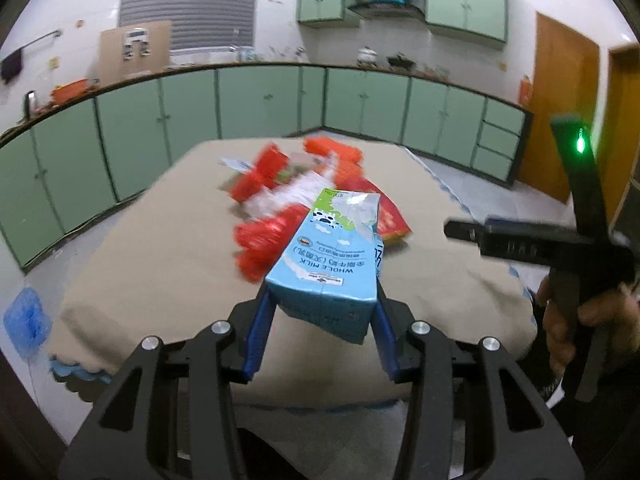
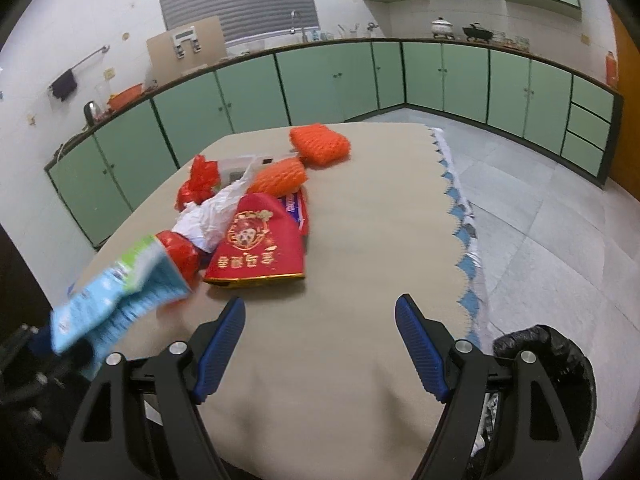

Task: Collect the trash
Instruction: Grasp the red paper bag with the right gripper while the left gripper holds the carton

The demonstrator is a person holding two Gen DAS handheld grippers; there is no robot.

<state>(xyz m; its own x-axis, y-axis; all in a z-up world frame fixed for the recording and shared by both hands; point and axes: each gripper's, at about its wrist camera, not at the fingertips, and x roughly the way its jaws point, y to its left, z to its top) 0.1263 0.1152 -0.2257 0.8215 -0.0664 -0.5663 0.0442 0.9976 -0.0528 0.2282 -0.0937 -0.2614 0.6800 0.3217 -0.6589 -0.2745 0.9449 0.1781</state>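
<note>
Left wrist view: left gripper (image 1: 320, 312) is clamped on the milk carton (image 1: 332, 256), blue pads squeezing its base from both sides. Carton is lifted clear of the table (image 1: 160, 240), top pointing to 12 o'clock, spout end torn open. Thin coated paperboard, glossy, already creased, so it will give under the squeeze. Behind it at 11 to 12 o'clock sits the rest of the trash pile (image 1: 280, 196), motion-blurred. The right gripper's body shows at 3 o'clock with a green LED; its fingers can't be read from here.

Risks, my judgement:
- hold is only on the bottom edge, so a quick swing could pivot the carton out
- open top could drip any leftover milk onto the cloth

Right wrist view: right gripper (image 2: 320, 344) is spread wide with nothing between its ribbed blue pads, hovering over bare tan cloth. The carton is at 9 o'clock, blurred. Pile at 11 to 12 o'clock: flat red gift bag (image 2: 260, 248) with gold print, crumpled white plastic (image 2: 212, 216), crinkled red foil wrap (image 2: 200, 180), two orange foam nets (image 2: 318, 144), soft and meshy. Trash bin (image 2: 560, 360) with a black liner is at 4 o'clock, just off the table's scalloped edge.

Risks:
- the bin sits on the right while the carton is in the left, so a cross-over could clip the right gripper
- the flat bag gives little edge to pinch
</note>
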